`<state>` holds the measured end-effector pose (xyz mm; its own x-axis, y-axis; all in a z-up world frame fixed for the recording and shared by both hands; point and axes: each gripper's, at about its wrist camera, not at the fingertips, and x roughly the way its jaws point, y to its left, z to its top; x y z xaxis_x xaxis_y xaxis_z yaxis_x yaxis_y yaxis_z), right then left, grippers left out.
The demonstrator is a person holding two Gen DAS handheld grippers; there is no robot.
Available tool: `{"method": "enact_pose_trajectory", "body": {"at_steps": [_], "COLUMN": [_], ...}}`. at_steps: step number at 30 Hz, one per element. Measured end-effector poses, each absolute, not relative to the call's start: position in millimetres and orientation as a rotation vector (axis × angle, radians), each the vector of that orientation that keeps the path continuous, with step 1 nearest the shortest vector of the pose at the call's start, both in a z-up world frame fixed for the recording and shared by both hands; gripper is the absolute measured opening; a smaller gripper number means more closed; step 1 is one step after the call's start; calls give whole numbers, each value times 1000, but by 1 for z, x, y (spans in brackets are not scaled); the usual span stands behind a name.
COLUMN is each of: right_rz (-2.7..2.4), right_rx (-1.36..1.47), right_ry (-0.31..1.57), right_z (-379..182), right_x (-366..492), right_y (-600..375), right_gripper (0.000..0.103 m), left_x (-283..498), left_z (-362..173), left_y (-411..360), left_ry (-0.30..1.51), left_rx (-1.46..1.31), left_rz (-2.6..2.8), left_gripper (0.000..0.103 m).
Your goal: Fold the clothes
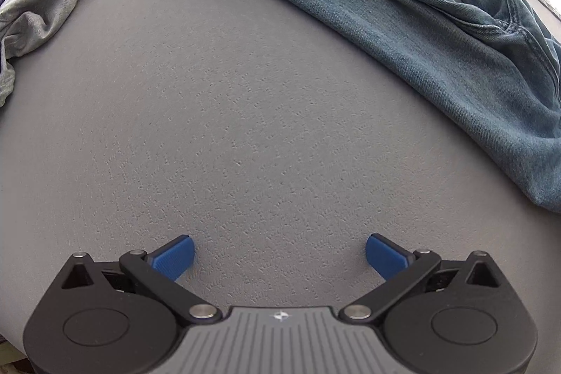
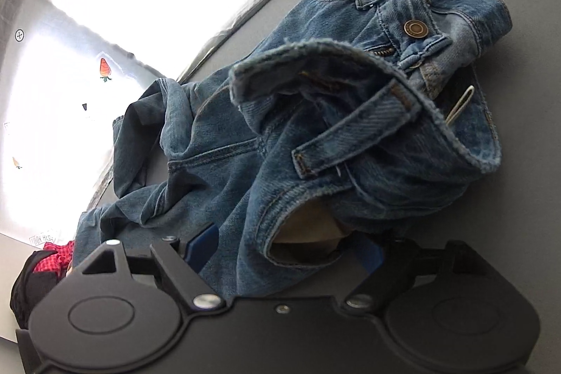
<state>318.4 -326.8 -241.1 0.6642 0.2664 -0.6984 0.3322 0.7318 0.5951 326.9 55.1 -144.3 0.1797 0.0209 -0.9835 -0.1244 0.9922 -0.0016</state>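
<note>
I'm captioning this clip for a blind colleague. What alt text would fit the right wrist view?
A crumpled pair of blue jeans lies on a grey table, waistband and brass button toward the far side. The right gripper, with blue fingers, straddles the nearest denim edge by a pocket opening. A red checked garment sits at lower left.

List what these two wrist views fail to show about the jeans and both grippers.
- Right gripper, right wrist view: denim of the jeans lies between the fingers and covers the tips; grip cannot be told.
- Jeans legs, left wrist view: cut off by the top and right edges.
- Left gripper: open over the grey table; its height above it is unclear.
</note>
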Motion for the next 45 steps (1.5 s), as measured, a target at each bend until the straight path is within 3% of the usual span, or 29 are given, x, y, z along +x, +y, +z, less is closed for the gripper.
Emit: {"method": "enact_pose_trajectory", "body": {"at_steps": [2, 3, 5, 6, 7, 9, 22, 28, 32, 35, 38, 40, 45], "right_rz": [-73, -90, -133, -156, -148, -132, -332, -577, -760, -788, -765, -744, -693], "right_rx": [740, 723, 677, 662, 728, 855, 776, 758, 671, 640, 438, 353, 538], "right_ry": [902, 918, 922, 919, 906, 877, 717, 695, 706, 774, 853, 848, 799], "right_z": [-237, -234, -230, -228, -232, -240, -201, -195, -184, -184, -183, -181, -181], "right_x": [330, 335, 336, 336, 333, 328, 215, 138, 112, 111, 120, 123, 131], "right_y": [-320, -317, -319, -323, -330, -345, -437, -537, -605, -625, -594, -564, -512], "right_gripper": [88, 84, 58, 28, 18, 10, 7, 7, 8, 21, 33, 47, 46], "left_x": [326, 324, 321, 319, 318, 313, 240, 273, 253, 225, 240, 243, 253], "left_z": [-143, -142, -140, -138, -138, -135, -118, -107, -131, -146, -170, -175, -174], "left_y": [56, 58, 60, 61, 61, 63, 81, 30, -4, -23, 11, 21, 33], "left_ry": [1386, 1384, 1379, 1376, 1373, 1359, 1265, 1256, 1242, 1228, 1234, 1244, 1254], "left_rx": [-88, -89, -91, -93, -94, -97, -174, -238, -274, -281, -306, -312, -298], "left_rz": [101, 102, 107, 110, 112, 119, 275, 365, 395, 409, 417, 417, 391], "left_gripper": [103, 103, 103, 103, 103, 103, 102, 102, 102, 102, 102, 102, 102]}}
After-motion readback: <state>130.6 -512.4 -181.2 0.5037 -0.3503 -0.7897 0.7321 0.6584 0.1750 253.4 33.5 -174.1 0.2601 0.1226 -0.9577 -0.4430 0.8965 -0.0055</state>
